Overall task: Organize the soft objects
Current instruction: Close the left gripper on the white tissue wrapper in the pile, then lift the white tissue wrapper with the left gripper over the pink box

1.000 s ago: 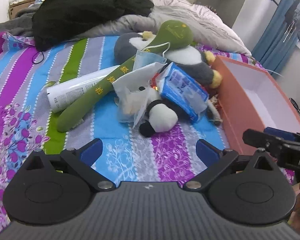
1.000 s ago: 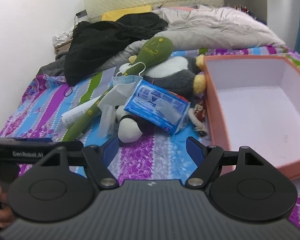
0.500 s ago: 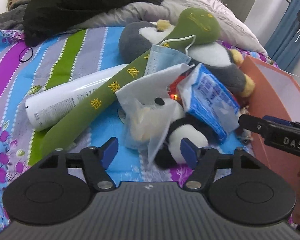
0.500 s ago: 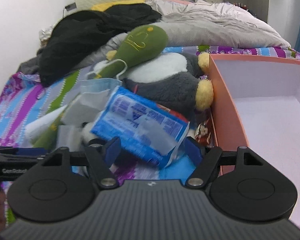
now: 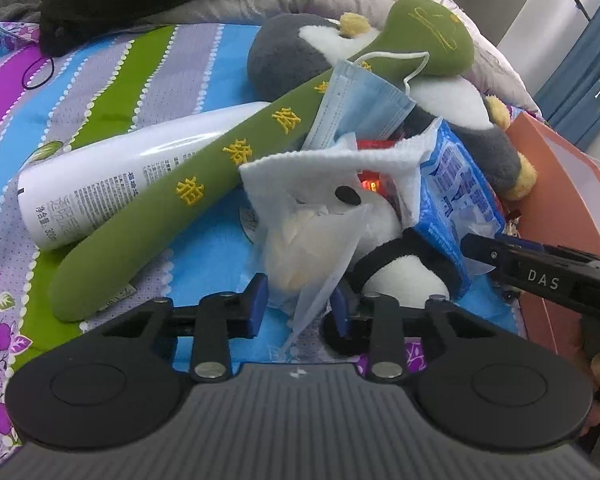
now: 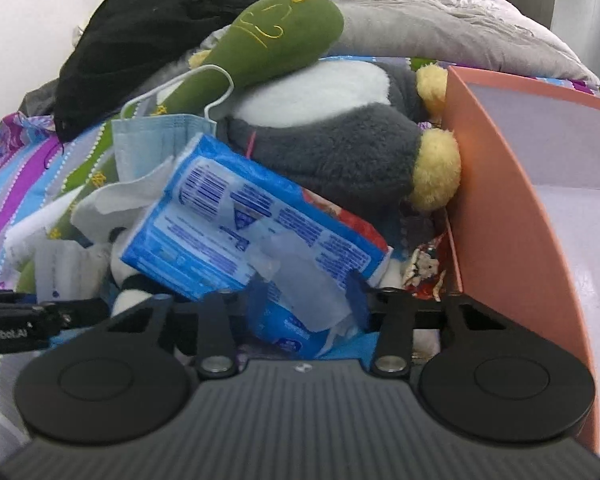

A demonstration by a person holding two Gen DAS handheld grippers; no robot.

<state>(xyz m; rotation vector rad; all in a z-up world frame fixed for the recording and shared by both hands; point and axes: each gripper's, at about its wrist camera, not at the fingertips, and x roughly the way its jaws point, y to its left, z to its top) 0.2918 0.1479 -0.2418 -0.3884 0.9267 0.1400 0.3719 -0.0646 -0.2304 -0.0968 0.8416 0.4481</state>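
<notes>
Soft objects lie heaped on the striped bedspread (image 5: 100,92) beside the orange box (image 6: 496,208), and both tongs have closed in on the pile over the last 1 second. The left gripper (image 5: 300,304), wide open and well short of the heap 1 second ago, now has its jaws narrowed around the clear plastic bag (image 5: 312,248) draped over the panda plush (image 5: 404,276); the pads look to be pinching the film. The right gripper (image 6: 306,300) has likewise narrowed onto the near end of the blue tissue pack (image 6: 252,220), which sits between its fingers.

Further out, the green plush bat (image 5: 204,184) leans across the white spray can (image 5: 112,176) and the penguin plush (image 6: 340,148), with a face mask (image 5: 356,104) hooked over it. Judging by this, 2 grasps are being made at once, and lifting into the box should follow. Nothing is in the box yet.
</notes>
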